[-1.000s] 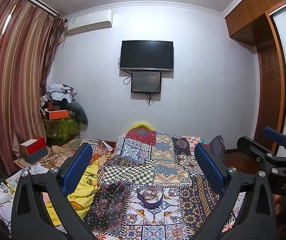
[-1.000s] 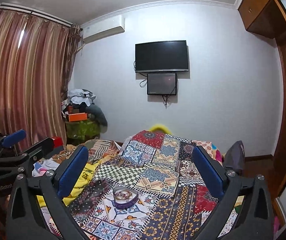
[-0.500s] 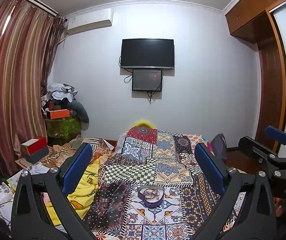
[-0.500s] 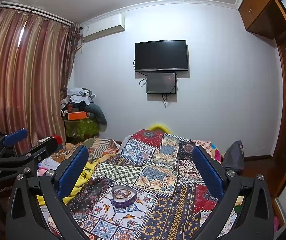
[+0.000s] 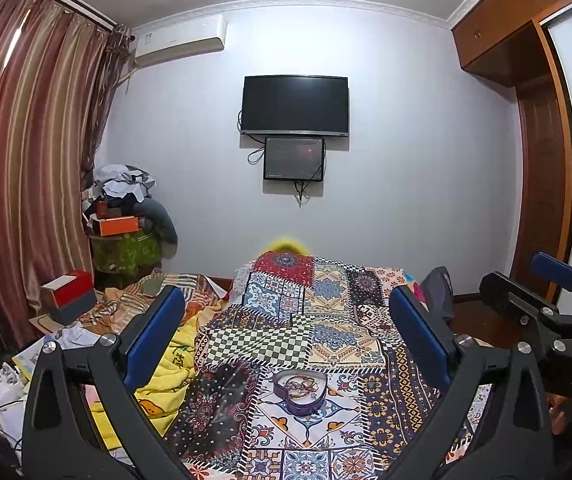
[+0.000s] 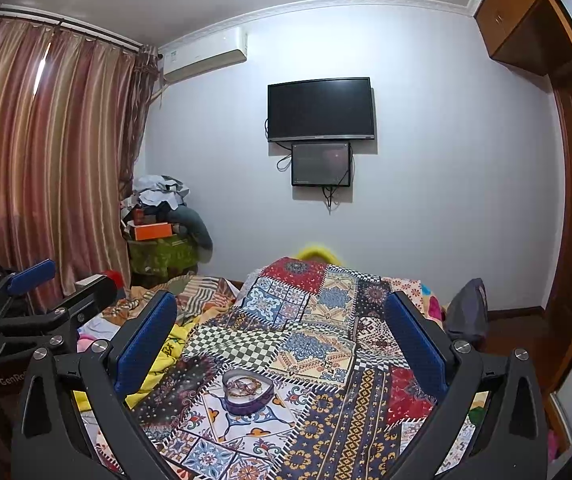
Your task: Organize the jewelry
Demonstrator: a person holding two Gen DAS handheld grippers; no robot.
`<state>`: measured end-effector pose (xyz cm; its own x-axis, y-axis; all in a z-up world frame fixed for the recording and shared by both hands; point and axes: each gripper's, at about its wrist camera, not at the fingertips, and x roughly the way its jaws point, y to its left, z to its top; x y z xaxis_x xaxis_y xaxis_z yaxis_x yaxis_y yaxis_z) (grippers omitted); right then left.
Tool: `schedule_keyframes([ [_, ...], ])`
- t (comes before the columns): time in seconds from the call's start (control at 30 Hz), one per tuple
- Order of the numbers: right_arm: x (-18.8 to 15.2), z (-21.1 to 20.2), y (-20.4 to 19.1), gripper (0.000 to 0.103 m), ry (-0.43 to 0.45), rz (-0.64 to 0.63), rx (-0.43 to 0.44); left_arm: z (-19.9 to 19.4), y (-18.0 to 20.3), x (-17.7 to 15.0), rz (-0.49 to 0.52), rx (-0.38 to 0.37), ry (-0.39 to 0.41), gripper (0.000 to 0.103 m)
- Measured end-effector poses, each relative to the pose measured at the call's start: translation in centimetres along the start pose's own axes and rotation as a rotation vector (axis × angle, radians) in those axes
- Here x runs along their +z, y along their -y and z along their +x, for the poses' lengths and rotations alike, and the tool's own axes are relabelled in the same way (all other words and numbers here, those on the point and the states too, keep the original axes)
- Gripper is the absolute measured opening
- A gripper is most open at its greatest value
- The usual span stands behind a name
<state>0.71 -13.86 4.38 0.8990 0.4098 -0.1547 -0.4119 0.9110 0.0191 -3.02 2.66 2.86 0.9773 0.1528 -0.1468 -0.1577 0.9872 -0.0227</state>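
A purple heart-shaped box (image 5: 300,390) with bracelets and beads in it sits open on the patchwork bedspread (image 5: 326,316). The same box (image 6: 247,393) shows in the right wrist view. My left gripper (image 5: 284,338) is open, held above and short of the box, with nothing between its blue pads. My right gripper (image 6: 280,338) is open too, empty, also hovering short of the box. Each gripper appears at the edge of the other's view: the right gripper (image 5: 554,292) and the left gripper (image 6: 34,296).
A yellow blanket (image 5: 166,376) and striped bedding lie left of the spread. Boxes (image 5: 71,296) and a cluttered stand (image 5: 126,236) fill the left corner by the curtains (image 5: 26,184). A TV (image 5: 295,106) hangs on the far wall; a wooden wardrobe (image 5: 542,184) stands right.
Both views have tilted slightly downward, so the room sits a little higher in frame. The box stays put and both grippers remain open.
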Motion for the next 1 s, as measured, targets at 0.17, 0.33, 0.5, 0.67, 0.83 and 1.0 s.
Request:
schedule_keyframes([
  [0.17, 0.08, 0.08, 0.09, 0.103, -0.002, 0.004, 0.001, 0.14, 0.12, -0.08, 0.002, -0.009, -0.004, 0.102],
  [0.33, 0.04, 0.12, 0.27, 0.103, -0.005, 0.010, -0.001, 0.28, 0.07, -0.02, -0.008, -0.033, -0.009, 0.102],
  [0.5, 0.03, 0.09, 0.34, 0.103, -0.005, 0.012, -0.001, 0.41, 0.27, 0.00, -0.002, -0.045, -0.013, 0.102],
  [0.67, 0.05, 0.13, 0.30, 0.103, -0.006, 0.012, -0.002, 0.51, 0.43, -0.02, -0.003, -0.047, -0.017, 0.102],
  [0.83, 0.00, 0.19, 0.26, 0.103, -0.012, 0.013, -0.003, 0.58, 0.48, -0.13, -0.002, -0.050, -0.024, 0.102],
  [1.0, 0.06, 0.19, 0.20, 0.103, -0.015, 0.013, -0.003, 0.67, 0.56, -0.18, -0.004, -0.052, -0.027, 0.102],
])
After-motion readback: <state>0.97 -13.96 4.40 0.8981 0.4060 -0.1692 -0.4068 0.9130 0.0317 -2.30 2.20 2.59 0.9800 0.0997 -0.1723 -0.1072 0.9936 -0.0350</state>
